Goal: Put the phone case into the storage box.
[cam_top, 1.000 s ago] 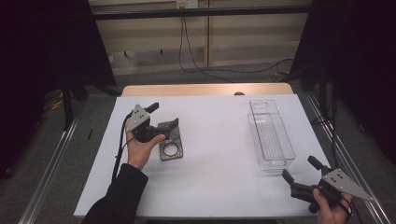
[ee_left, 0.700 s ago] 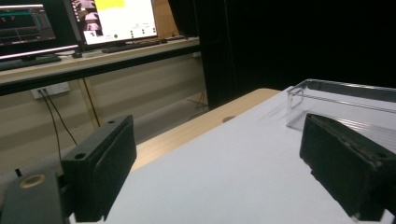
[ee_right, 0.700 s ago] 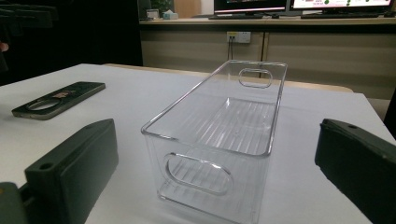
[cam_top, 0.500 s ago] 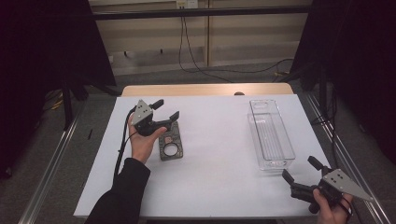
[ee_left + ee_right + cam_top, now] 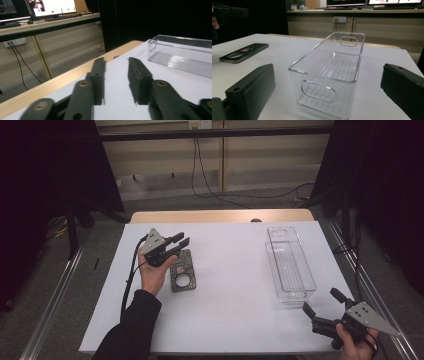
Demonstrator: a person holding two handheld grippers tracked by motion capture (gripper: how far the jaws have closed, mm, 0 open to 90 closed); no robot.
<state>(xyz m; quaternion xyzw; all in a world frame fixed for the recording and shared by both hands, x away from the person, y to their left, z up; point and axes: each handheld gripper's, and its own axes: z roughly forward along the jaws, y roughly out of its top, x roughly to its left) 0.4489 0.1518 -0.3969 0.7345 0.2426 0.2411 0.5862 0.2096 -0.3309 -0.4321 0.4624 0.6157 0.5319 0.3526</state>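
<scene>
- Plate position: I see the dark flat plate (image 5: 182,271) lying on the table just beside and below the left gripper (image 5: 181,243), long axis running away from me.
- Left gripper: jaws have just been closing, nothing between them, raised above the plate.
- Right gripper (image 5: 320,307): jaws wide apart, empty, well apart from the plate and facing the clear bin (image 5: 329,72).

Nothing here can be read. The monitors (image 5: 53,6) on the far desk glow with windows and coloured dots, but the writing on them is too small and blurred to make out. The dark plate (image 5: 181,270) lying on the white table bears a small reddish patch, with no legible lettering on it.
</scene>
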